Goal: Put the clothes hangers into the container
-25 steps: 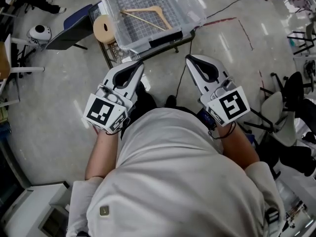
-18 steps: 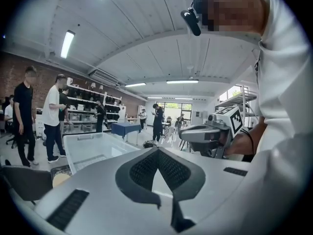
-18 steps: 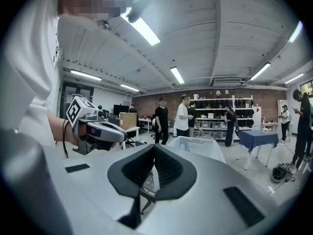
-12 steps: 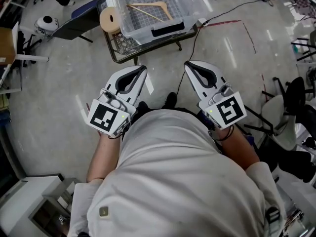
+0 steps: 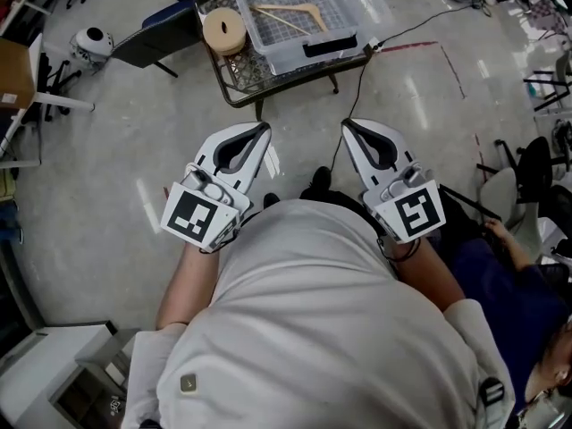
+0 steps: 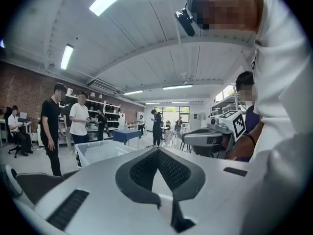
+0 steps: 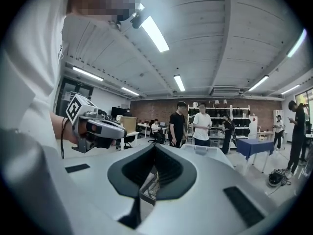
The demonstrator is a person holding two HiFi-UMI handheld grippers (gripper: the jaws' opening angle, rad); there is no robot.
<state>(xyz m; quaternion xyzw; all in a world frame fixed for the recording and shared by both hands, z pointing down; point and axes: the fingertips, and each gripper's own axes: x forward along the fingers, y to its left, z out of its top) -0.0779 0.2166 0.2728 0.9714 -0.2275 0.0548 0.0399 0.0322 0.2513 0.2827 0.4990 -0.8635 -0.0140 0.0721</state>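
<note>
A clear plastic container [image 5: 353, 14] stands on a low wire table at the top of the head view, with one wooden hanger [image 5: 290, 14] lying inside it. My left gripper [image 5: 264, 129] and right gripper [image 5: 346, 124] are held side by side in front of my body, well short of the container, pointing toward it. Both are shut with nothing between the jaws. In the left gripper view the left gripper [image 6: 159, 149] has its tips touching and the container [image 6: 98, 153] lies ahead. The right gripper [image 7: 154, 146] looks the same in its own view.
The wire table [image 5: 246, 83] also carries a round wooden stool top [image 5: 223, 30]. A dark chair [image 5: 161, 41] and a white round object [image 5: 94, 43] are at the upper left. A black cable [image 5: 357, 79] crosses the floor. A seated person [image 5: 514, 275] is at my right; others stand [image 7: 178, 124] farther off.
The container and table have slid up and away in the head view and look smaller. Both grippers have drawn back from them together, staying shut and empty.
</note>
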